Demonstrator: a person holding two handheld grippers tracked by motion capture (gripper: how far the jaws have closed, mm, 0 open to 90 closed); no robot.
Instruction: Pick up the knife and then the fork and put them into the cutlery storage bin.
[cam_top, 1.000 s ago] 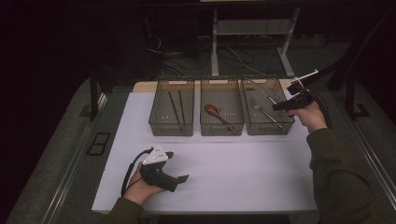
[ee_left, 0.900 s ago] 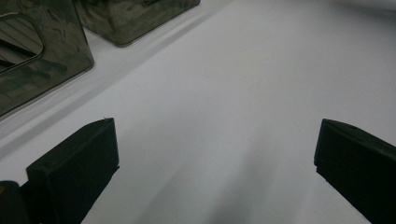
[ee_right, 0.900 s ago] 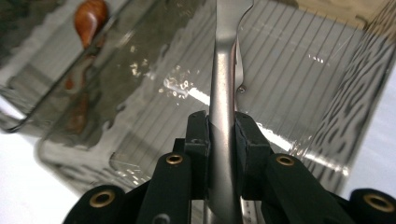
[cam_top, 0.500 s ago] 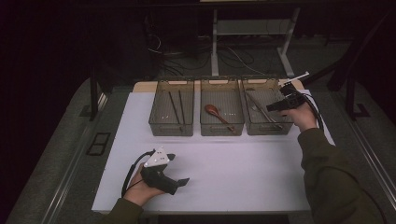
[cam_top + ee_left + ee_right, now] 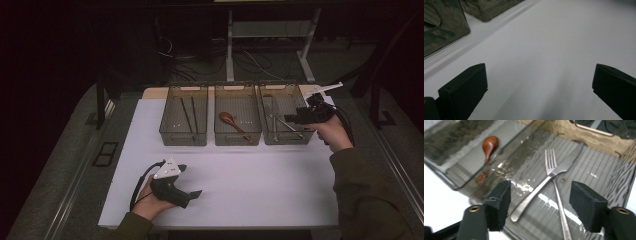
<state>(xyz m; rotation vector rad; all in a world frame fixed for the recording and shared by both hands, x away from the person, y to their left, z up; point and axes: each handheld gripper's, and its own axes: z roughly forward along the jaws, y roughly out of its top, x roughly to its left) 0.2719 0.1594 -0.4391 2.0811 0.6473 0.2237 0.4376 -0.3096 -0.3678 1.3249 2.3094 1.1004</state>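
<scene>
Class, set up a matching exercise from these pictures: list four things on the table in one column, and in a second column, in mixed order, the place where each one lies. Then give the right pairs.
Things:
1. chopsticks
2. wooden spoon
3. fork
4. left gripper

Places:
A. right bin, crossed with a knife
B. on the white mat, in front of the bins
C. left bin
D. middle bin

Pairs: 1-C, 2-D, 3-A, 4-B
</scene>
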